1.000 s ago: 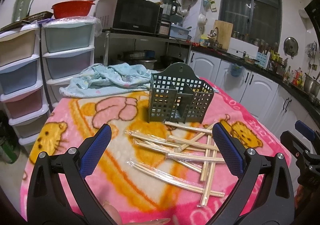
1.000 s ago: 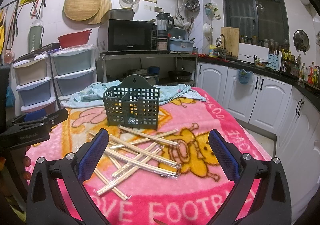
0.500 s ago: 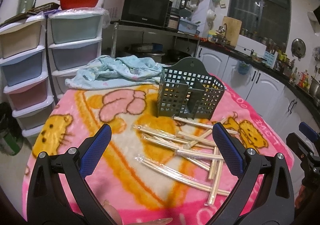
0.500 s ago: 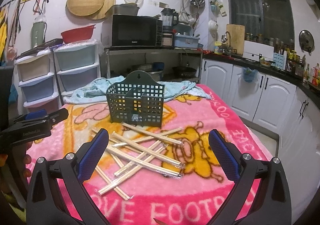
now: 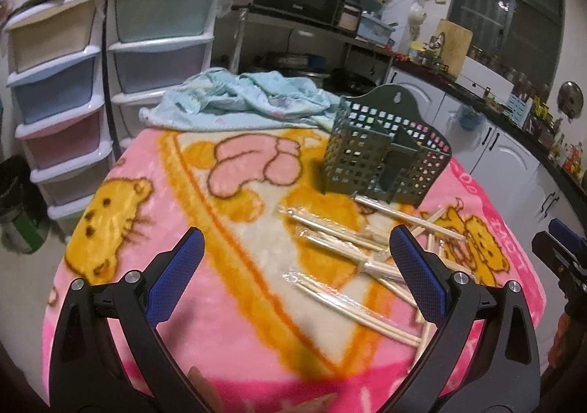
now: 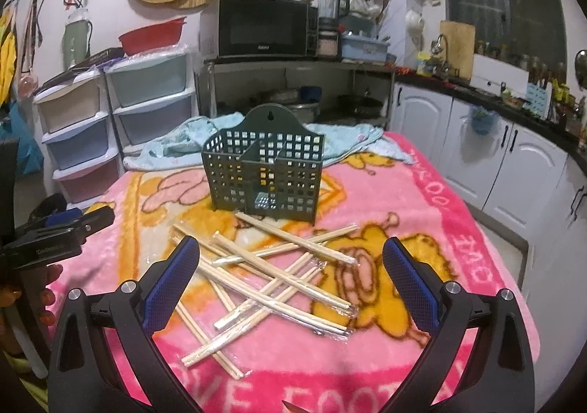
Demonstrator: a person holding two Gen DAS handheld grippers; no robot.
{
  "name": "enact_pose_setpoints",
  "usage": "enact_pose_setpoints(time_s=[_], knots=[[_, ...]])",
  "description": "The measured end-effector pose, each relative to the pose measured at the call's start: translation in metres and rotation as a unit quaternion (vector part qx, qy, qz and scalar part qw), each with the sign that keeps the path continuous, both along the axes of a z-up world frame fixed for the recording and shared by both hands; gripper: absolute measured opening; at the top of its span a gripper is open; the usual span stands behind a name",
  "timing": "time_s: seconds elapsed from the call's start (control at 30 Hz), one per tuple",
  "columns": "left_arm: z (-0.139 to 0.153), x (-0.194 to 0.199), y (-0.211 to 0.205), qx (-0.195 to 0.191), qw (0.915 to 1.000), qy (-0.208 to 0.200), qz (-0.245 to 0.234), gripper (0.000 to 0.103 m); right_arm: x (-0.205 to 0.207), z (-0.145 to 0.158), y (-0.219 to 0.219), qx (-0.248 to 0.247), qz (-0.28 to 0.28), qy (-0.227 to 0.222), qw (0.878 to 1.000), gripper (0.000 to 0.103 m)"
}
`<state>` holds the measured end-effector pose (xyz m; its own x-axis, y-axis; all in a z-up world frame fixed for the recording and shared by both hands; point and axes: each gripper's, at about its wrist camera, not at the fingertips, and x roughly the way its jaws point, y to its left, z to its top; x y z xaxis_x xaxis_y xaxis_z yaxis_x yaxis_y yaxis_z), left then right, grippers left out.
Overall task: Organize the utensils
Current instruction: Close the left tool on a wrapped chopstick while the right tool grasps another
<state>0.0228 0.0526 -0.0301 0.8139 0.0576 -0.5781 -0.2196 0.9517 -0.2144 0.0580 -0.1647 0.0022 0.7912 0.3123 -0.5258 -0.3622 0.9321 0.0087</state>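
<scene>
A: Left gripper (image 5: 295,247): jaws spread wide, nothing between them. Its view has swung since a second ago; the dark green utensil basket (image 5: 381,159) now sits further right and the pink cartoon blanket (image 5: 227,288) fills more of the frame. Picture is slightly blurred.

B: Right gripper (image 6: 290,258): jaws also wide apart, empty. It has come a little nearer; the basket (image 6: 264,174) and the pile look larger than before.

A: The wrapped chopsticks (image 5: 352,266)?

B: Lying as they did, a loose crossed heap on the blanket (image 6: 403,192) just in front of the basket (image 6: 271,266). One pair lies right at the basket's foot; I cannot tell if it touches. Basket upright, two compartments; no chopsticks stand in it.

A: Light blue cloth (image 5: 242,101) bunched behind the basket, at the far edge. Drawer units (image 5: 66,82) stand beyond, left.

B: The left gripper shows at my left margin (image 6: 62,229), well apart from the pile.
</scene>
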Motion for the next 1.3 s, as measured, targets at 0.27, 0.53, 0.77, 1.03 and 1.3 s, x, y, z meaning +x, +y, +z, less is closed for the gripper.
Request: enact_pose_setpoints(time_s=[0.27, 0.53, 0.77, 1.03, 1.3], knots=[[-0.025, 0.006, 0.022, -0.066, 0.9971, 0.034, -0.017, 0.093, 0.029, -0.010, 0.000, 0.001, 0.006, 0.028, 1.000, 0.097], [-0.053, 0.021, 0.025, -0.110, 0.9900, 0.077, -0.043, 0.091, 0.059, -0.034, -0.010, 0.000, -0.009, 0.066, 0.998, 0.097], [-0.071, 0.039, 0.018, -0.153, 0.9784, 0.114, -0.078, 0.063, 0.083, -0.054, -0.021, -0.004, -0.020, 0.102, 0.995, 0.088], [-0.080, 0.055, 0.012, -0.139, 0.9785, 0.132, -0.077, 0.047, 0.114, -0.074, -0.039, 0.023, -0.022, 0.159, 0.987, 0.072], [-0.083, 0.062, 0.019, -0.098, 0.9835, 0.135, -0.071, 0.014, 0.131, -0.094, -0.048, 0.044, -0.003, 0.199, 0.979, 0.046]])
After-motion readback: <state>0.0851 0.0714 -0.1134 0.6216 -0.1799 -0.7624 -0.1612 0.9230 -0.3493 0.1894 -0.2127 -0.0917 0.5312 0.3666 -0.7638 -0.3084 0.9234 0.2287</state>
